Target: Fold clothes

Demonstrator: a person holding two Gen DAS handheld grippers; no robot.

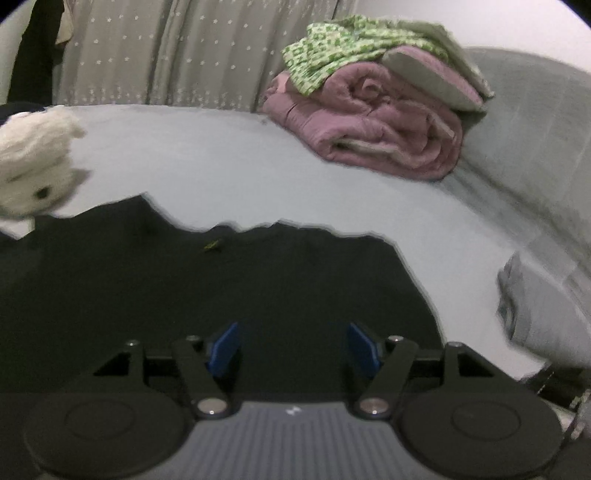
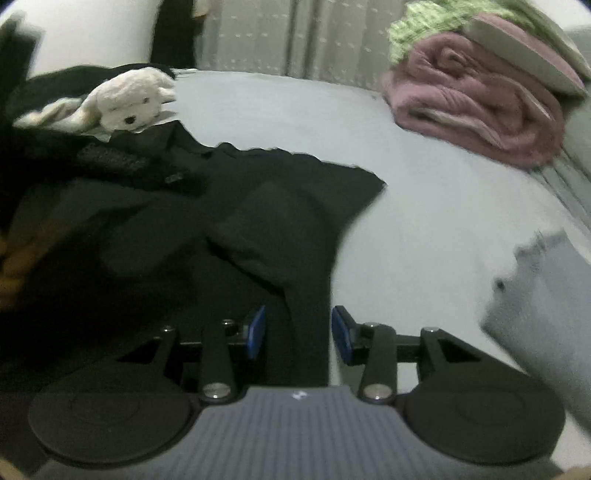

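Right wrist view: we read no writing. Our right gripper [image 2: 298,330] and left gripper [image 1: 291,349] gape over the black garment [image 2: 258,221]; a plush toy [image 2: 125,101] lies beside it.

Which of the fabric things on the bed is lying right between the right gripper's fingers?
The black garment: its edge runs between the open right gripper. The pink quilt and green patterned cloth sit far back.

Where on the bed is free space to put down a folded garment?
Bare grey sheet lies between the black garment and the rolled pink blanket. Crowded on the left: the white plush toy on dark clothes.
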